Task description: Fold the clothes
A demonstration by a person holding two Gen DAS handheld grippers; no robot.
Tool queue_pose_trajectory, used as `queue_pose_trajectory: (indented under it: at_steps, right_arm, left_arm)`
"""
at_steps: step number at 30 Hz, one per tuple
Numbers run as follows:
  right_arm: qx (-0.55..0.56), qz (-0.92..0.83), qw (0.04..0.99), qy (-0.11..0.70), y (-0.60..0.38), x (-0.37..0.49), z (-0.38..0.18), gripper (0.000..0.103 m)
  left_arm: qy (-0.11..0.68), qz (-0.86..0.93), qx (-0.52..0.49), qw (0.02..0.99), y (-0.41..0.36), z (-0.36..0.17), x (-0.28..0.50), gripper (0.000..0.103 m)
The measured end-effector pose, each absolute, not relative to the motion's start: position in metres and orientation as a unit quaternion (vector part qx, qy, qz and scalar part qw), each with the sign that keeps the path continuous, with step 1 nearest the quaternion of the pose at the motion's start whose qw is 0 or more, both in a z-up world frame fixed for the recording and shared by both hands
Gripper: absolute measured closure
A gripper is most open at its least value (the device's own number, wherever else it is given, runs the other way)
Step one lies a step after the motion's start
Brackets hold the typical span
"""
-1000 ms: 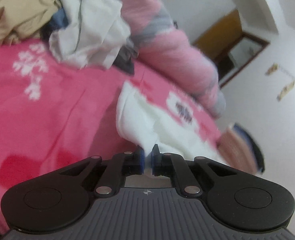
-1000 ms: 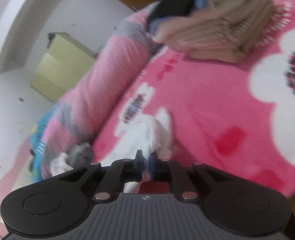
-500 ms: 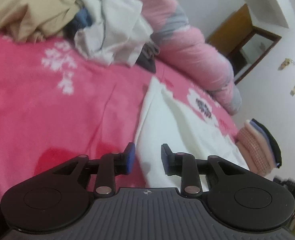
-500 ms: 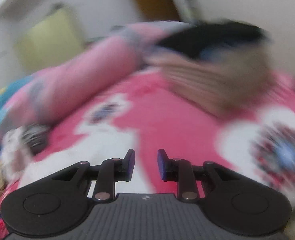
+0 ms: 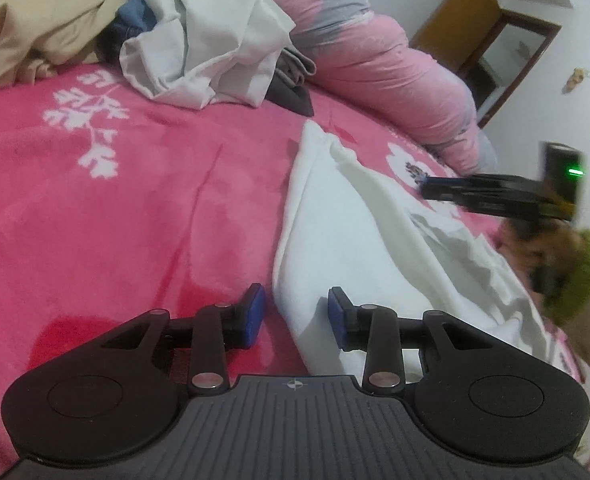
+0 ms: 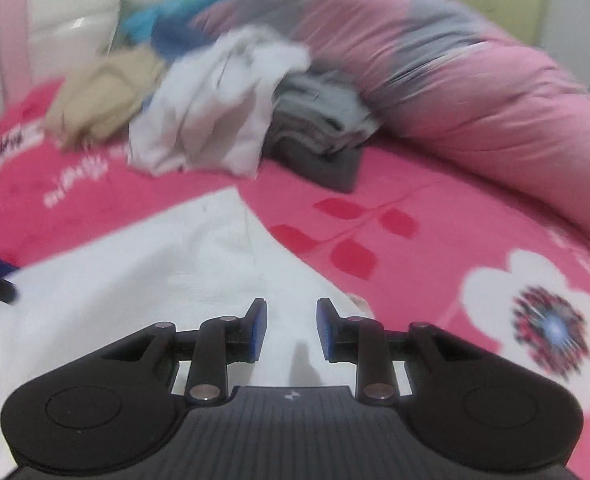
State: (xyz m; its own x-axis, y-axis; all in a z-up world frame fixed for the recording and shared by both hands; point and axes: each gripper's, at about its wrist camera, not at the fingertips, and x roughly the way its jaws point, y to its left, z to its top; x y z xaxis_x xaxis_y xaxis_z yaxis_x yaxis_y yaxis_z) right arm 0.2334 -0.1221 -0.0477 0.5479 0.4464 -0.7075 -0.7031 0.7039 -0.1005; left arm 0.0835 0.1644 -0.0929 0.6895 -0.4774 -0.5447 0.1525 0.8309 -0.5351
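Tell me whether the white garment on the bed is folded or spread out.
Spread out. The white garment lies mostly flat on the pink blanket, with wrinkles and one ridge along it; no neat fold shows. Both grippers hover over it with open jaws.

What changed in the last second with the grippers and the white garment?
Both let go: the left gripper and right gripper, each shut on the white cloth garment a second ago, now stand open. The garment went from bunched and lifted to lying spread on the pink floral blanket. The right gripper swung round toward the pile of unfolded clothes, which stayed put.
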Motion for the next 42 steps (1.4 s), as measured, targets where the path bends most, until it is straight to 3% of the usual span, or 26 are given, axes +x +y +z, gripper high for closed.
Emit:
queue_pose_trajectory:
  at_steps: [11, 15, 24, 37, 42]
  right_arm:
    - [-0.227, 0.368, 0.81, 0.396, -0.095, 0.253, -0.083, 0.074]
    - [-0.249, 0.358, 0.808, 0.397, -0.082, 0.244, -0.084, 0.102]
    - [-0.317, 0.255, 0.865, 0.293, -0.077, 0.224, -0.048, 0.102]
    - [-0.337, 0.224, 0.869, 0.285, -0.067, 0.247, -0.105, 0.102]
    - [-0.29, 0.23, 0.883, 0.287, -0.077, 0.251, -0.104, 0.102]
  left_arm:
    - [0.343, -0.177, -0.212, 0.898, 0.161, -0.091, 0.08, 0.068]
    - [0.338, -0.173, -0.198, 0.904, 0.158, -0.09, 0.079, 0.068]
    - [0.332, -0.161, -0.172, 0.913, 0.156, -0.087, 0.074, 0.069]
    - [0.302, -0.117, -0.152, 0.934, 0.171, -0.057, 0.072, 0.071]
    - [0.263, -0.183, -0.135, 0.938, 0.144, -0.023, 0.127, 0.07]
